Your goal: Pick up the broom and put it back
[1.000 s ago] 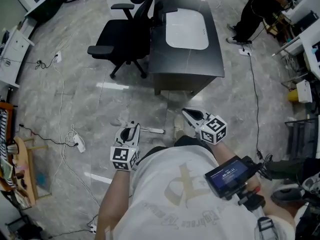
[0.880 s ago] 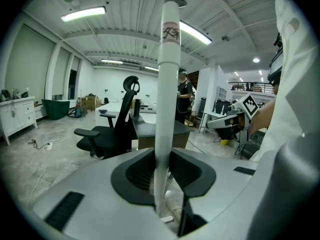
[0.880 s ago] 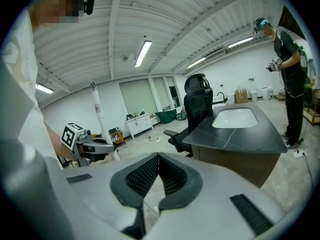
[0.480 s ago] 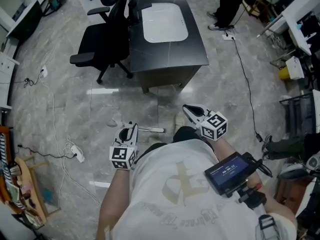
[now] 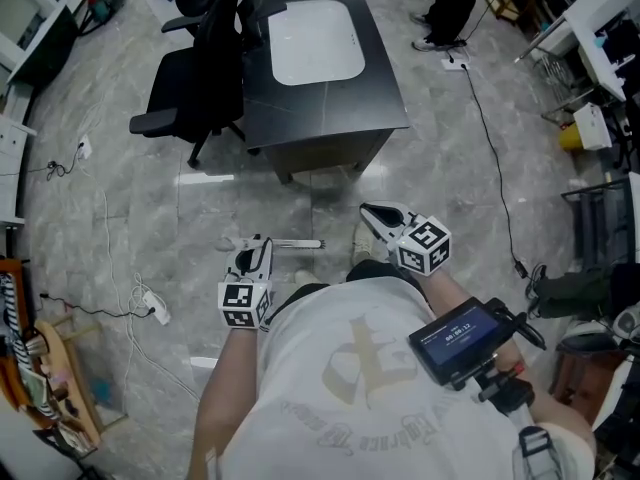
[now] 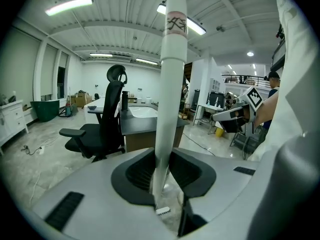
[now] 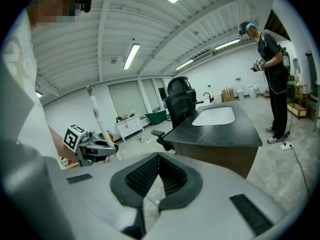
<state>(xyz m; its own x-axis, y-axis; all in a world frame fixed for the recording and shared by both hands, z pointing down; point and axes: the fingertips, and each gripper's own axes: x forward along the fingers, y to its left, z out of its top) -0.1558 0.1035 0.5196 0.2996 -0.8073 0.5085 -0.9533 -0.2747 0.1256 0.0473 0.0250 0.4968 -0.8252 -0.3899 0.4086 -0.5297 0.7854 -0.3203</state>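
Note:
The broom's white handle (image 6: 170, 99) rises upright through the left gripper view, with a label near its top. My left gripper (image 6: 161, 171) is shut on it, the dark pads pressing its lower part. From the head view the left gripper (image 5: 252, 258) is held in front of the person's body, and a short white length of the broom (image 5: 295, 243) shows at its tips above the floor. My right gripper (image 5: 373, 214) is held out to the right, shut and with nothing in it (image 7: 158, 156). In the right gripper view the left gripper (image 7: 95, 146) carries the handle (image 7: 95, 109).
A black desk (image 5: 330, 98) with a white inset panel (image 5: 315, 40) stands ahead, and a black office chair (image 5: 190, 78) is at its left. A person in dark clothes (image 5: 450, 3) stands at the far right. Cables and a power strip (image 5: 155, 308) lie on the grey floor at the left.
The desk and chair have slid up and left in the head view as the person moves. Both grippers shifted a little with the body. The left one keeps its hold on the handle.

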